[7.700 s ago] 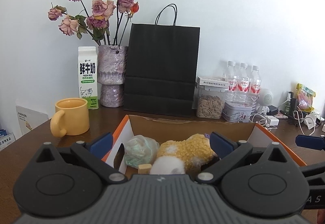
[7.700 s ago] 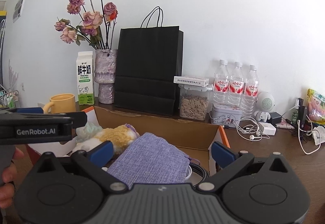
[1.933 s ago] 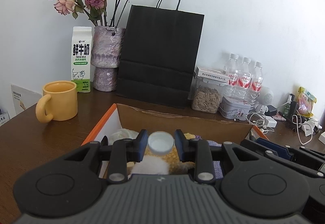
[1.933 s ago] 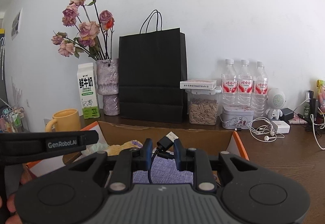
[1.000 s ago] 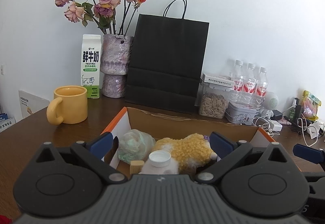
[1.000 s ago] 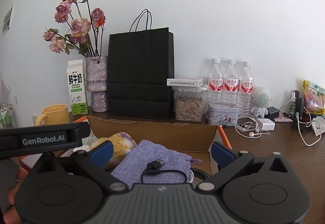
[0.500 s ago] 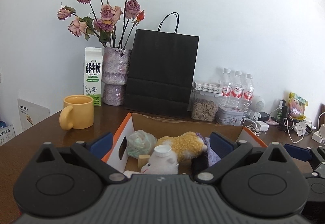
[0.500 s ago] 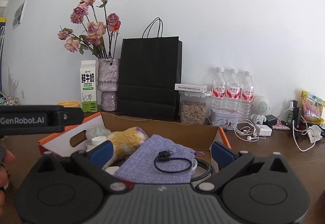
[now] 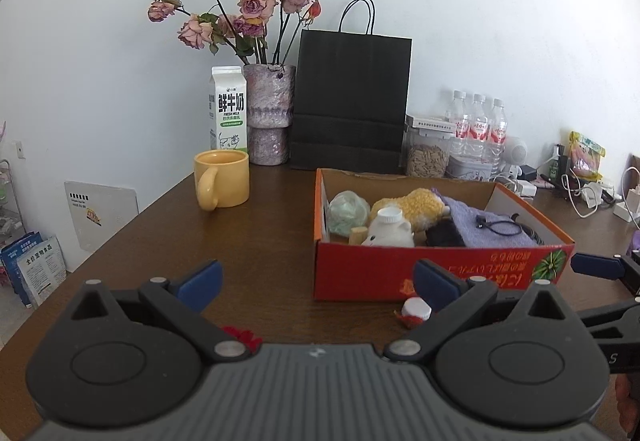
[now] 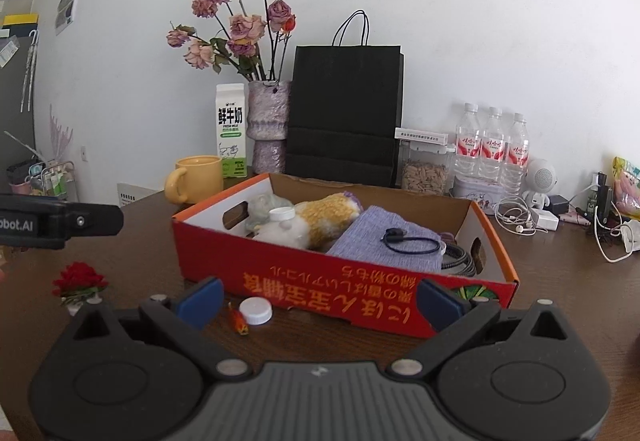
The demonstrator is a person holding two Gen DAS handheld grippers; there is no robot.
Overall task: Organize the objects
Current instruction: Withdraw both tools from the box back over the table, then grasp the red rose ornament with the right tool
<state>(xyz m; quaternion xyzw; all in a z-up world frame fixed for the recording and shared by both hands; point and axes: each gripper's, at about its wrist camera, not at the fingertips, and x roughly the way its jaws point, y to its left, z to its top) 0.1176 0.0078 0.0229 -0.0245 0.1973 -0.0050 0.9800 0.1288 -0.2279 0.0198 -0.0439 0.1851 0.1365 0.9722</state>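
Left gripper (image 9: 316, 281) and right gripper (image 10: 318, 299) both gape, released, now drawn back from the red box (image 10: 320, 277). A half-hidden white cap (image 10: 256, 311) lies before it; bottle (image 9: 388, 231) and cable (image 10: 410, 239) inside.

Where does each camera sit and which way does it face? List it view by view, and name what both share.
Left wrist: on the left gripper, facing forward across the table at the box; shows its own open fingers and the right gripper's blue tip.
Right wrist: on the right gripper, facing the box head-on; shows its own open fingers and the left gripper's body.
Shared: the box, yellow mug, milk carton, black bag, white cap.
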